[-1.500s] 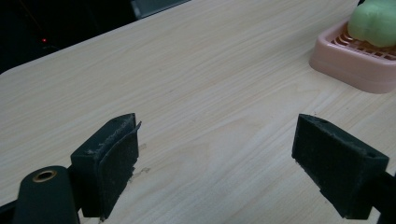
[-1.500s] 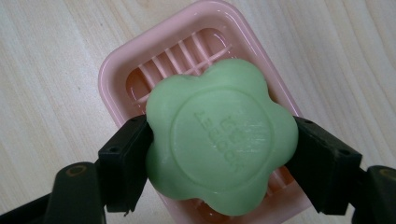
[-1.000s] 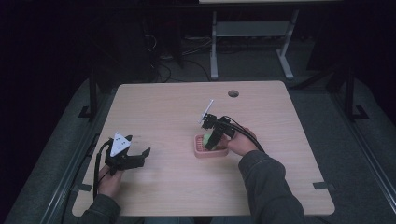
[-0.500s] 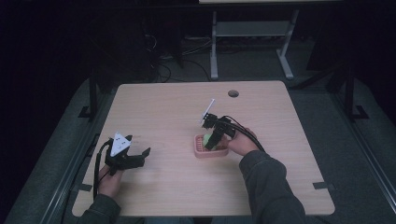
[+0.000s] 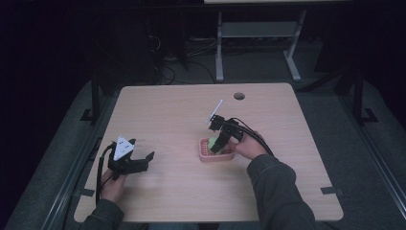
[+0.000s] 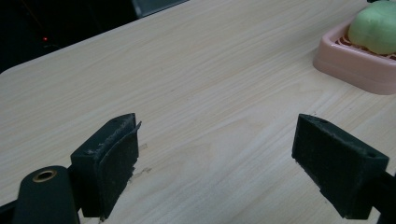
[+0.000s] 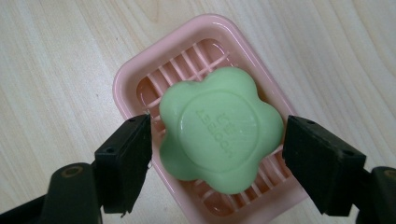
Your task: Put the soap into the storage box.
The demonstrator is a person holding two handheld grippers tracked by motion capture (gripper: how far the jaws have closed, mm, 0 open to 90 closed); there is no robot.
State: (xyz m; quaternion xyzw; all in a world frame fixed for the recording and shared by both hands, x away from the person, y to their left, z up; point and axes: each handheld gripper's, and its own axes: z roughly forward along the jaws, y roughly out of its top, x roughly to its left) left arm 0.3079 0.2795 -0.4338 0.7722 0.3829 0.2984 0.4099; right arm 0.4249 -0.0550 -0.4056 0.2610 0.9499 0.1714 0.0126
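We have the right gripper [image 7: 217,161] poised over the pink soap dish [image 7: 135,74], jaws spread on either side of the green flower-shaped soap [image 7: 219,128] lying in that dish, apparently not yet touching it. To grip well, we should probably close slowly across two opposite lobes, since the waxy, rounded bar may slip. The dish is glossy plastic with a slatted floor. Our left gripper [image 6: 229,163] hovers wide open, well apart from the dish.
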